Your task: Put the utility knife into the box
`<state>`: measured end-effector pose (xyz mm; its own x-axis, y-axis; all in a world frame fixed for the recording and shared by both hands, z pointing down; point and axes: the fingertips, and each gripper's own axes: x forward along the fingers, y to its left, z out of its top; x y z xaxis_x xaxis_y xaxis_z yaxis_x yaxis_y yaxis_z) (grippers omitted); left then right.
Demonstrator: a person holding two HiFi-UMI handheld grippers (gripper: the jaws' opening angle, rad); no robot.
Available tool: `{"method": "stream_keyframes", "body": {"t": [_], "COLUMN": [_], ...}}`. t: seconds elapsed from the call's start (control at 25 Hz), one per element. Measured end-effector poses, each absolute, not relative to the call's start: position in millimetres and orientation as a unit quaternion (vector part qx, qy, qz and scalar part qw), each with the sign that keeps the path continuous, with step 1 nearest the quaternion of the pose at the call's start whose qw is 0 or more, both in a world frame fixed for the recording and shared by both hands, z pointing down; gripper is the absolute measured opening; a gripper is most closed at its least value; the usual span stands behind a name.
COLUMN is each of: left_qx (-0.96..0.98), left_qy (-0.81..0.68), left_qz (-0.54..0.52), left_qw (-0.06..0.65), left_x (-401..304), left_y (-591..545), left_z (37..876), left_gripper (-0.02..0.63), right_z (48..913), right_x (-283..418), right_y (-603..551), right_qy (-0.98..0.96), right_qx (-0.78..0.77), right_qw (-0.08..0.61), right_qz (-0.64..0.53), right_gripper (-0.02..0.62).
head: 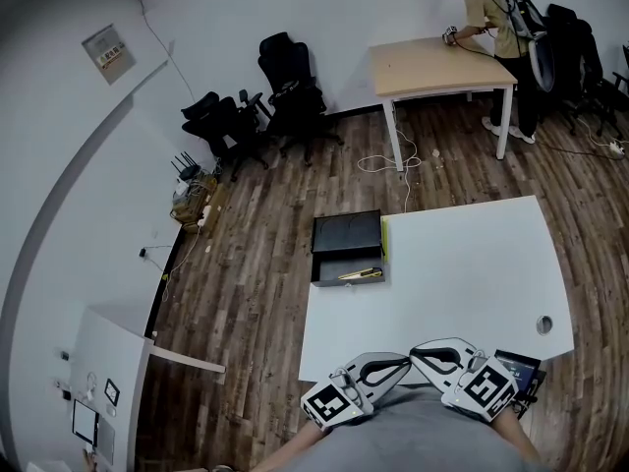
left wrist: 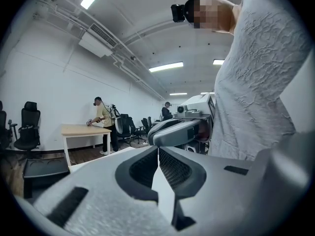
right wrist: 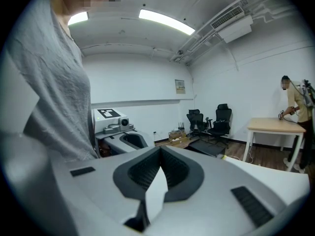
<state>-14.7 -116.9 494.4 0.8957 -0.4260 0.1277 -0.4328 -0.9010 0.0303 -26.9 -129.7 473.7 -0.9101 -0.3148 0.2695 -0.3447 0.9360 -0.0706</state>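
**Knife in the box, both my grippers shut and empty**

I am looking down at a white tabletop (head: 462, 273). It fills the middle and the right of the head view. A black box (head: 346, 234) is at the upper left corner of the tabletop, and it is open. The yellow utility knife (head: 361, 274) lies inside the box, in the lower part of it.

My left gripper (head: 398, 364) and my right gripper (head: 423, 354) are at the bottom middle of the head view, close to my grey shirt. They are well apart from the box. Their tips point at each other and are just beside each other.

In the left gripper view, the left gripper (left wrist: 158, 154) has its fingers (left wrist: 142, 167) pressed together with nothing between them. In the right gripper view, the right gripper (right wrist: 160, 154) is the same. Its fingers (right wrist: 177, 168) touch and hold nothing.

In the upper right of the head view a person (head: 496, 18) stands at a wooden table (head: 432, 67). Black chairs (head: 285, 91) stand on the brown wood floor (head: 256, 273) in the upper middle.
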Motion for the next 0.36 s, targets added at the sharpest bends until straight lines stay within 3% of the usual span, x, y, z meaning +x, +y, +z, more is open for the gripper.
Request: {"method": "stream_keyframes", "body": {"t": [0.36], "left_qx": [0.972], "left_qy": [-0.223], "left_qz": [0.066], "left_qw": [0.024], "left_x": [-12.6], "left_y": [-116.3], "left_z": [495.6], "left_gripper": [0.021], "right_z": [478.5], "right_x": [-24.1], "right_y": [-132.0], "right_qy": [-0.977], "right_qx": [0.173], "right_qw": [0.118], "right_qz": [0.046], "right_gripper": [0.031]}}
